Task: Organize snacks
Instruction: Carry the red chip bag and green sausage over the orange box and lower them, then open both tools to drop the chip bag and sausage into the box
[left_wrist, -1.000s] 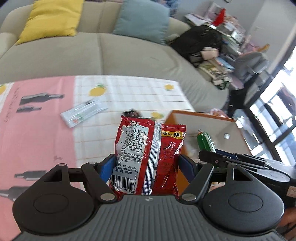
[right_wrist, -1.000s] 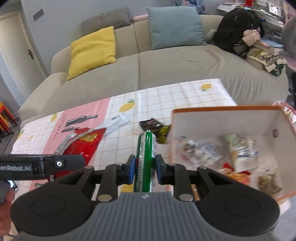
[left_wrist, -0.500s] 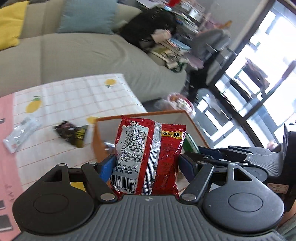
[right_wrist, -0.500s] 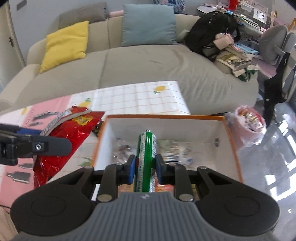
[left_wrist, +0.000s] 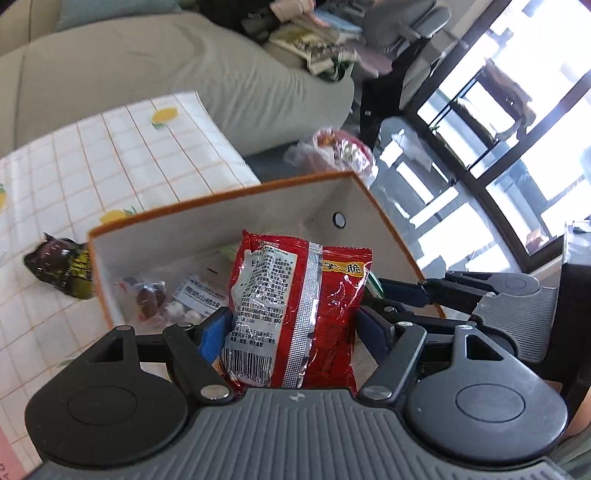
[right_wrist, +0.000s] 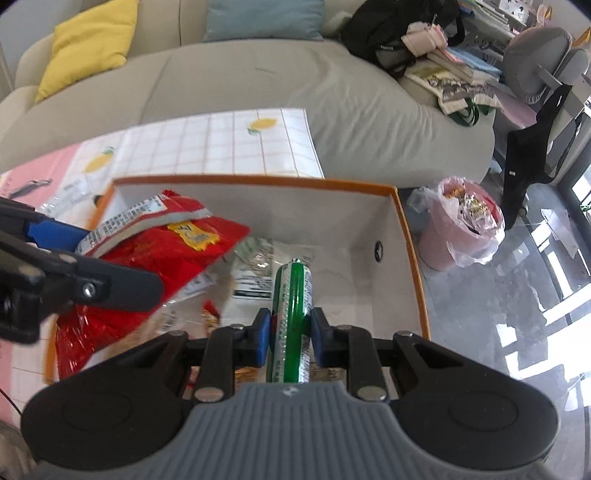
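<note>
My left gripper (left_wrist: 295, 328) is shut on a red snack bag (left_wrist: 295, 302) and holds it over the orange-rimmed white box (left_wrist: 207, 201). The bag also shows in the right wrist view (right_wrist: 155, 266), over the box's left part. My right gripper (right_wrist: 290, 328) is shut on a green snack tube (right_wrist: 291, 317), held above the inside of the box (right_wrist: 258, 181). Several small snack packets (left_wrist: 173, 299) lie on the box floor. The right gripper's fingers (left_wrist: 417, 295) show at the right of the left wrist view.
A dark snack packet (left_wrist: 59, 266) lies on the checked tablecloth (left_wrist: 110, 155) left of the box. A beige sofa (right_wrist: 258, 81) stands behind the table. A pink bin with a plastic bag (right_wrist: 465, 225) stands on the floor to the right.
Both grippers moved right from over the table to above the box, each still holding its snack. The view now looks down into the box.
</note>
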